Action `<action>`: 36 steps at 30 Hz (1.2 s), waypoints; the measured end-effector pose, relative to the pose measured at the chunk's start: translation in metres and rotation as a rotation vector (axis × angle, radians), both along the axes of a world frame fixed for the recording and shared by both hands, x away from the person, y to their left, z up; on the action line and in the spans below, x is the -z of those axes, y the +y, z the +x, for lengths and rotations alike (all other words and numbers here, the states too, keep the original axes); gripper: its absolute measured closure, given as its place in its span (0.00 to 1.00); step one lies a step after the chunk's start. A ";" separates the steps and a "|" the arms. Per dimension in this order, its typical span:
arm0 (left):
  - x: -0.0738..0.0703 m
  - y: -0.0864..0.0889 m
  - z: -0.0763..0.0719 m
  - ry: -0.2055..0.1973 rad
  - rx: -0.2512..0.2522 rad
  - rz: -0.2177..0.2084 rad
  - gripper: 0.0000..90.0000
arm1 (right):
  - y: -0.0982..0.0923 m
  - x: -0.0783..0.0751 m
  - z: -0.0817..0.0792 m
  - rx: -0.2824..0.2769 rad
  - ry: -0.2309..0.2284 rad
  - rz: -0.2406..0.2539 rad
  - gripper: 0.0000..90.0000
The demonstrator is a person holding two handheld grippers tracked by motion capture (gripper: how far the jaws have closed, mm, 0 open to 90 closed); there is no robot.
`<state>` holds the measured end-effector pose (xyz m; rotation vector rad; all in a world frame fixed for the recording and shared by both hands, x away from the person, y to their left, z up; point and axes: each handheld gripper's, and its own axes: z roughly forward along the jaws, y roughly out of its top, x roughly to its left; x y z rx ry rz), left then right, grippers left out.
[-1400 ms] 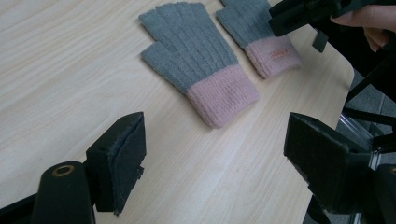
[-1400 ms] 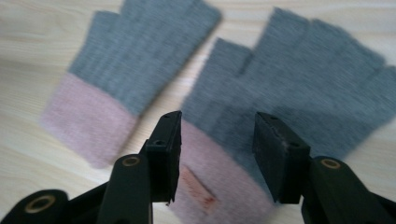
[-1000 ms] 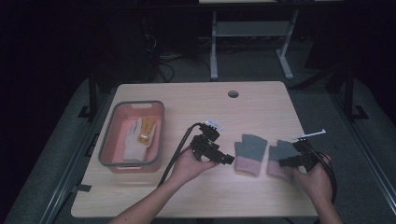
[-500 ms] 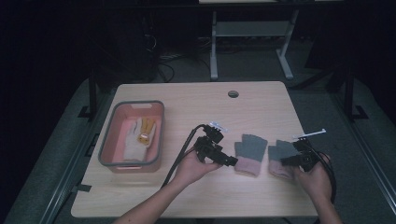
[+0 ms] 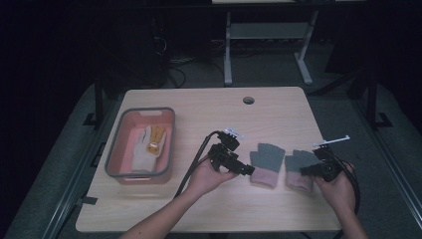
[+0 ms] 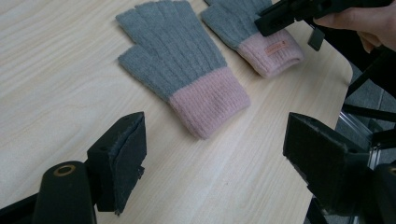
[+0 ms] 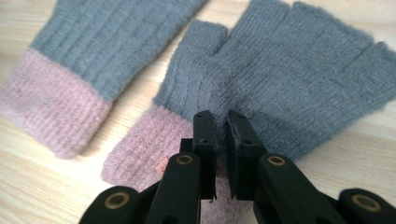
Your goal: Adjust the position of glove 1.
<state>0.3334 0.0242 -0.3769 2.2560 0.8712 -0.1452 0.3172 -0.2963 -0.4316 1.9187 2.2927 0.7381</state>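
Dark floor and a metal stand lie behind the pale wooden table (image 5: 164, 209), on which two grey gloves with pink cuffs are laid side by side near the front right. The right glove (image 5: 300, 169) is the thing in hand: in the right gripper view the right gripper (image 7: 221, 122) is seen with its jaws just closed, drawn almost together on the knit where grey meets pink, so a pinch of fabric is judged to be caught between the pads, though how much is gripped cannot be told. The left glove (image 6: 182, 65) lies flat and untouched, and the left gripper (image 6: 212, 144) is held just short of its cuff with jaws spread wide and nothing between them. The step is judged to be the pick-up of the right glove; a straight lift is called for next, slow enough that the thin pinch is not lost and the neighbouring glove, which lies just beside it, is not dragged. A red bin (image 5: 113, 162) holding a pale glove (image 5: 144, 147) stands well apart at the left, with bare tabletop between for a carry. Little room is left at the right and front edges, close to the right hand (image 5: 338, 186).
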 end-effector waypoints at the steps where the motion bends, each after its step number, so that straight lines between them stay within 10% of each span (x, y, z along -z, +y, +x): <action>1: 0.000 0.000 0.000 -0.001 0.000 0.002 0.24 | 0.001 -0.003 -0.001 0.003 0.000 0.006 0.92; 17: -0.002 0.003 -0.001 -0.013 -0.006 0.003 0.24 | 0.033 -0.040 0.002 -0.082 -0.070 0.024 0.92; 36: 0.003 0.005 -0.001 -0.017 -0.012 0.011 0.24 | 0.080 -0.037 0.022 -0.114 -0.055 0.053 0.92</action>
